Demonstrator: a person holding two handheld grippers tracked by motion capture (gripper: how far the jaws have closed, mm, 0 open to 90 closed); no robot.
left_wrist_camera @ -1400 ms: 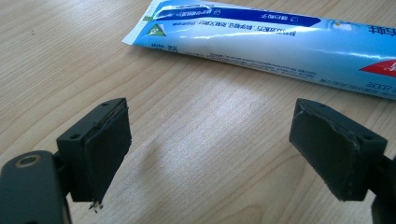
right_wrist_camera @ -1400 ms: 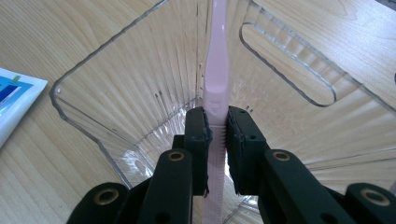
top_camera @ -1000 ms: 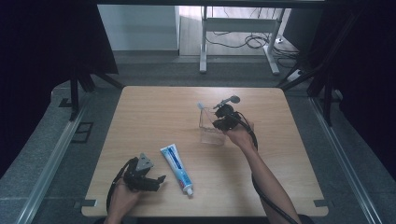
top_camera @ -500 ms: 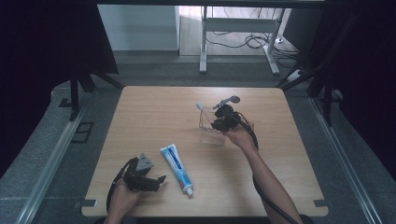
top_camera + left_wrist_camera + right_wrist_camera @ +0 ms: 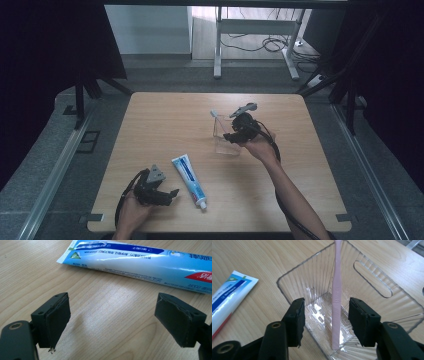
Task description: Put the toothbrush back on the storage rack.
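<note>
The right tongs (image 5: 325, 322) have just been opening, their pads now clear of the pink toothbrush (image 5: 337, 297), which stands nearly upright inside the clear ribbed bin (image 5: 372, 280), propped against its wall. The left tongs (image 5: 112, 322) rest wide apart over the counter (image 5: 165, 120), just beside the toothpaste tube (image 5: 140, 267), likely next to be gripped.

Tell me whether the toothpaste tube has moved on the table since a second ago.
No. The toothpaste tube lies where it did, at the same slant between the left gripper and the clear plastic holder on the table.
</note>
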